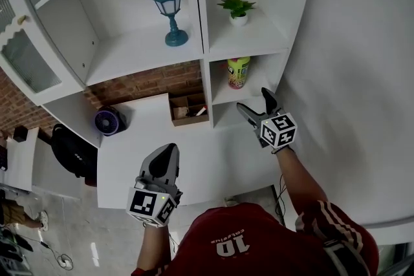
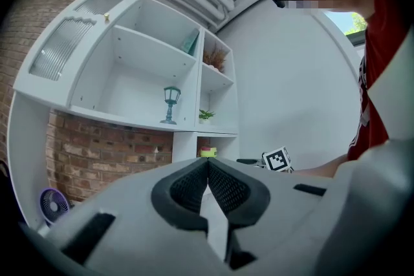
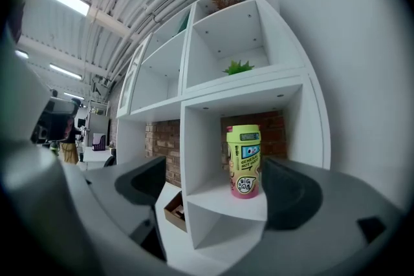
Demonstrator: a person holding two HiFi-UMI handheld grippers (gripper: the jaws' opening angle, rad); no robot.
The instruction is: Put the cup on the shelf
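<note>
The white shelf stands against a brick wall. In its wide upper left compartment a teal lantern ornament stands upright near the dividing wall. In the compartment just right of that sits a small potted green plant. In the compartment below the plant, the yellow-green cup with a pink base stands upright. The white surface under the shelf carries an open brown cardboard box by the wall and a small purple fan at its left back corner.
</note>
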